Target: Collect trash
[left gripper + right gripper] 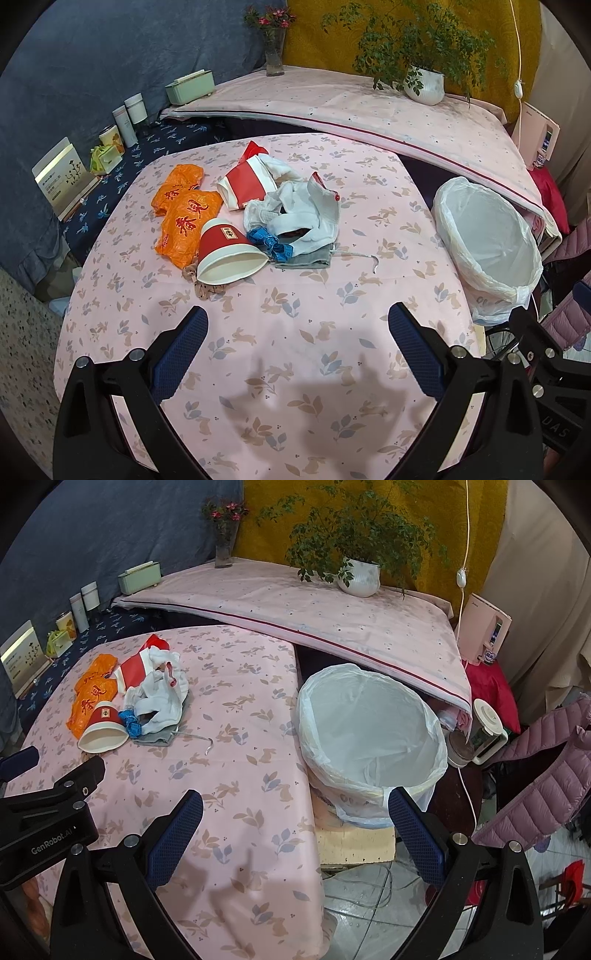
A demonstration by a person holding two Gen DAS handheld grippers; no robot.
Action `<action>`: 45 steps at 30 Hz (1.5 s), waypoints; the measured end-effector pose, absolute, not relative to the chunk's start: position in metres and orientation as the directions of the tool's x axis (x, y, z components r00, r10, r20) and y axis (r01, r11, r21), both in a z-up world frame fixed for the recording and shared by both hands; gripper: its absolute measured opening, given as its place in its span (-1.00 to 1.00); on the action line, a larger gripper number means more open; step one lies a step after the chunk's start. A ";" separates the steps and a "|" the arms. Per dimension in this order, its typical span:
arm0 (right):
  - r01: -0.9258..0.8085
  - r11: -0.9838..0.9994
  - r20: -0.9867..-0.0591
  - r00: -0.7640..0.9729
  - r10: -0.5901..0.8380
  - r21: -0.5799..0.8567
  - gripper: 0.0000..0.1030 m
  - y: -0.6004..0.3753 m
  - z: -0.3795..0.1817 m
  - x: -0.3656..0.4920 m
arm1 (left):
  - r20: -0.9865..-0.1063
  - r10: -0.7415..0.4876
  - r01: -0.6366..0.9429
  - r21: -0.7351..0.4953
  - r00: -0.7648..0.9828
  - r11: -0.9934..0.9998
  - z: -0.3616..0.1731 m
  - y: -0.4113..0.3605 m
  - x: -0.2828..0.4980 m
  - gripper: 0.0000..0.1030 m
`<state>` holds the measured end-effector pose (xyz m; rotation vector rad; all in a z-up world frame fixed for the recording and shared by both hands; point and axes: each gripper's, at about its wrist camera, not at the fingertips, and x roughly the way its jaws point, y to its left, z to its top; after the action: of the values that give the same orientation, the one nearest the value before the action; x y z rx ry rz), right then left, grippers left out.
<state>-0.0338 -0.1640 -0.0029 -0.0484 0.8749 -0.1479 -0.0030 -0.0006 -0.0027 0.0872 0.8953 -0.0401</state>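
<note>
A heap of trash lies on the pink rabbit-print table (295,369): a tipped red paper cup (227,253), an orange wrapper (184,218), a crushed red-and-white cup (245,184), white crumpled cloth or tissue (299,212), a blue scrap (269,242) and a grey pouch (306,260). My left gripper (297,326) hovers open over bare cloth, short of the heap. My right gripper (295,808) is open at the table's right edge, just before the white-lined bin (369,734). The same heap appears far left in the right wrist view, with the red cup (101,731) foremost.
The bin (487,243) stands off the table's right side on a low box (354,845). Behind is a higher pink-covered surface (314,605) with a potted plant (360,576), a flower vase (223,550) and a green box (139,576). A pink jacket (546,775) hangs right.
</note>
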 end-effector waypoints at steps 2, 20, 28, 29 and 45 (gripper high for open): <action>0.109 0.989 -0.760 0.632 -0.150 -0.104 0.87 -0.164 -0.003 -0.034 | -0.779 0.002 0.069 0.058 0.627 0.996 -0.003 0.000 -0.003 0.82; 0.113 0.989 -0.758 0.635 -0.149 -0.100 0.87 -0.168 0.000 -0.034 | -0.783 -0.006 0.078 0.055 0.622 0.995 -0.003 -0.009 -0.003 0.82; 0.114 0.988 -0.757 0.636 -0.151 -0.101 0.87 -0.168 0.001 -0.035 | -0.782 -0.005 0.077 0.055 0.623 0.995 -0.003 -0.010 -0.003 0.82; 0.116 0.988 -0.756 0.637 -0.153 -0.103 0.87 -0.168 0.001 -0.034 | -0.782 -0.005 0.077 0.055 0.623 0.996 -0.003 -0.010 -0.003 0.82; 0.153 0.983 -0.742 0.646 -0.180 -0.105 0.87 -0.171 0.001 -0.035 | -0.783 -0.006 0.077 0.053 0.622 0.996 -0.002 -0.010 -0.003 0.82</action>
<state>-0.0352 -0.1708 0.0005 -0.0341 0.8480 -0.1897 -0.0025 -0.0096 -0.0024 0.0839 0.8986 -0.0477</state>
